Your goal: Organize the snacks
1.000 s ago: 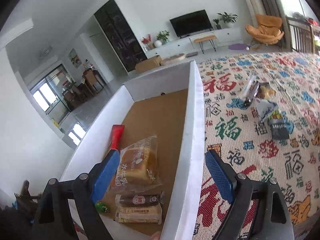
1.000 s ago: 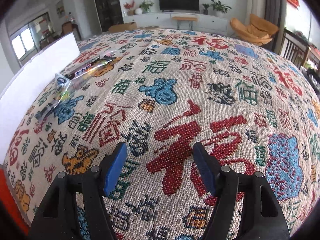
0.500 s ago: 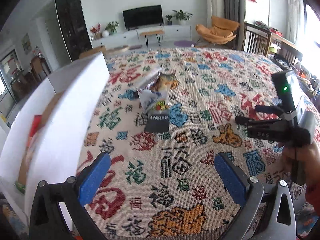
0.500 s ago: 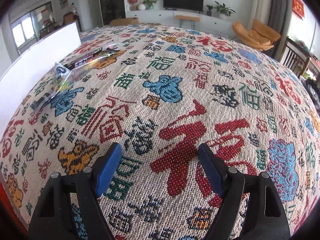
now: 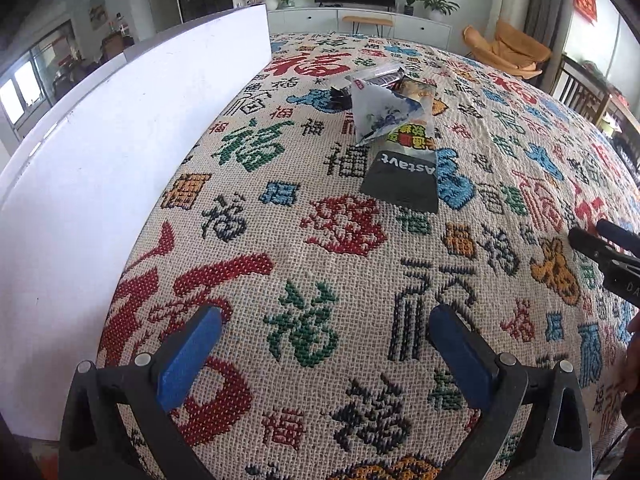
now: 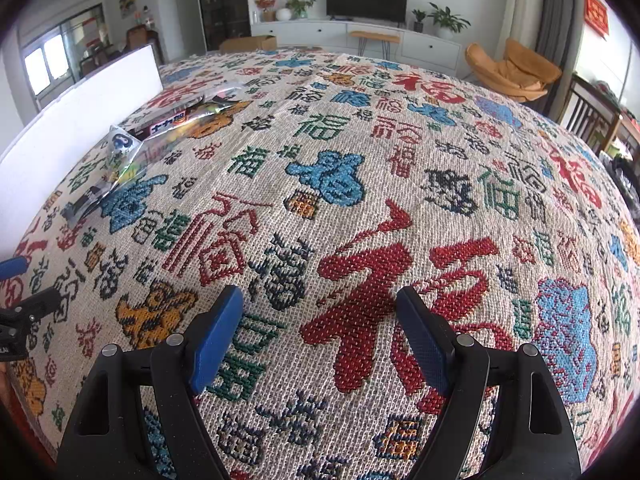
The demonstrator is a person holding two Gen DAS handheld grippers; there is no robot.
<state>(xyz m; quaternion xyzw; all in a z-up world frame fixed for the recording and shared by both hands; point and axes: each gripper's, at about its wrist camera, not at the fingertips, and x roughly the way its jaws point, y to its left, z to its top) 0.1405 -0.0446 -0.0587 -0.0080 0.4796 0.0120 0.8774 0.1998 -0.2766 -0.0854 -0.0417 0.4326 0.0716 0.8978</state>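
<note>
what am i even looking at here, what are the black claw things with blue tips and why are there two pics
No robot here: a person holds a two-finger gripper in each hand, and each gripper carries a wide-angle camera looking along its fingers. One picture comes from the left gripper, the other from the right gripper. The blue tips are their finger pads. Both are open and hold nothing.

Below them lies a patterned tablecloth. On it sits a small heap of snack packets, with a dark packet nearest the camera. Beside them stands the white wall of a box. The right gripper also shows at the right edge of the left camera's picture.
</note>
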